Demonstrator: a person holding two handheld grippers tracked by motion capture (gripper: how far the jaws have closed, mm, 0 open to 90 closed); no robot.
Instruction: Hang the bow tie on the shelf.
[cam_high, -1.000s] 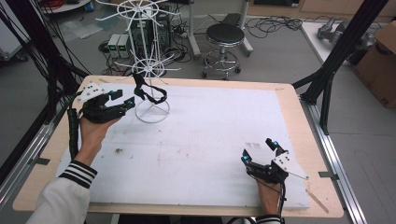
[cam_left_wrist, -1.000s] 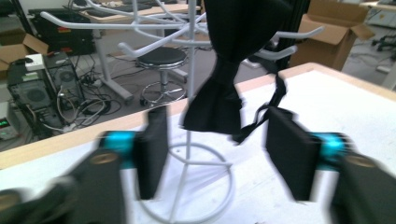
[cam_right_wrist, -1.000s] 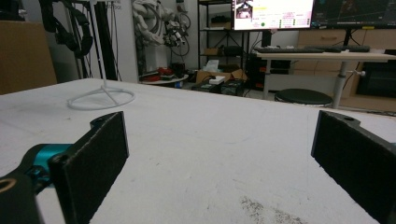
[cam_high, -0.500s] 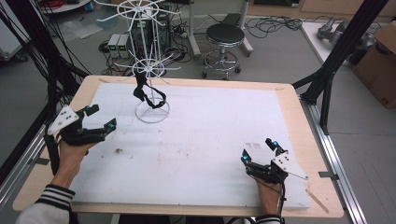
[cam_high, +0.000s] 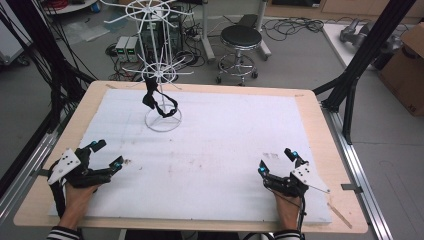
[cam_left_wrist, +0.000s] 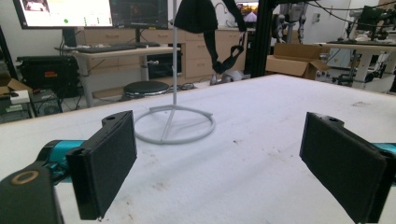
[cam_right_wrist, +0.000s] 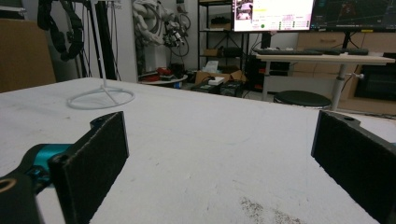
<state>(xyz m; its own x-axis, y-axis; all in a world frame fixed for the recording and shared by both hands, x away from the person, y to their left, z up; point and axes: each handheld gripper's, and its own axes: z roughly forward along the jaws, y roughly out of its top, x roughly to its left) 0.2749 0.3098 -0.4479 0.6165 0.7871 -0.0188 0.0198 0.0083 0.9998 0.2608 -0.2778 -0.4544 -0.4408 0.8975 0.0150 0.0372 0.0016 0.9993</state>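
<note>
Left gripper (cam_high: 107, 155) and right gripper (cam_high: 277, 161) are resting with fingers spread, empty; white wire stand (cam_high: 161, 107) carrying black strap (cam_high: 159, 100) is standing ahead of them on the white-covered tabletop (cam_high: 215, 150).

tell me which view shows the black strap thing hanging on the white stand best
The high view: the black strap item shows whole, hanging on the white wire stand above its ring base. The left gripper view shows it closer but cut off at the top edge. The right gripper view catches part of it at the top left corner.
</note>
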